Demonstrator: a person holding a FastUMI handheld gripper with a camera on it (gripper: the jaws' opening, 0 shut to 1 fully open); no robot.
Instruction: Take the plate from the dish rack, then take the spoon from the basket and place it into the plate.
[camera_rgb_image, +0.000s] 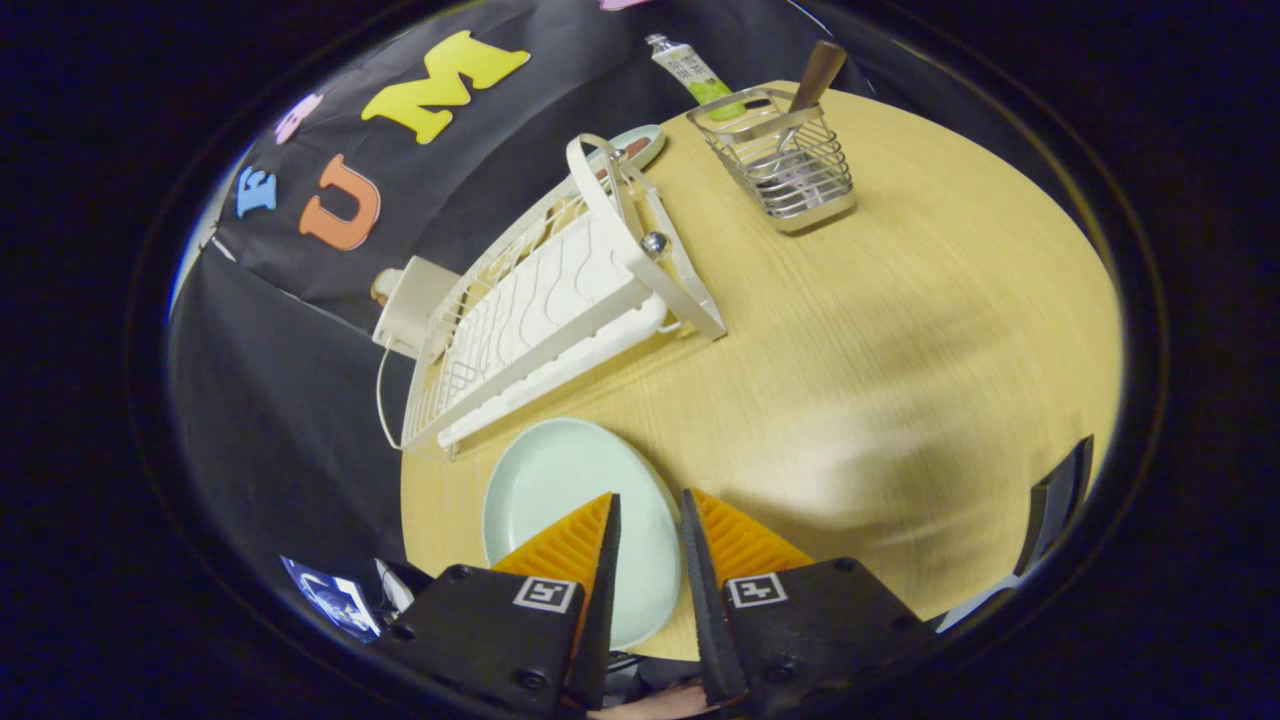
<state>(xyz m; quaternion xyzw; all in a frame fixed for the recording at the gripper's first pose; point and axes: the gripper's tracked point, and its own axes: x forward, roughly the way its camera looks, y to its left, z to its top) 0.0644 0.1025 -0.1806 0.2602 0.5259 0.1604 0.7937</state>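
Pale green plate (560, 490) lies flat on the wooden table (900, 350), under the gripper (650, 520).

The fingers stand a narrow gap apart above the plate's near edge, holding nothing. Just beyond the plate sits the white dish rack (560, 300). Further off, a wire basket (785, 165) holds the spoon (815, 75), its brown handle sticking up.

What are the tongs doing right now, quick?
Tongs: open a little, holding nothing, hanging over the plate lying on the table by the dish rack.
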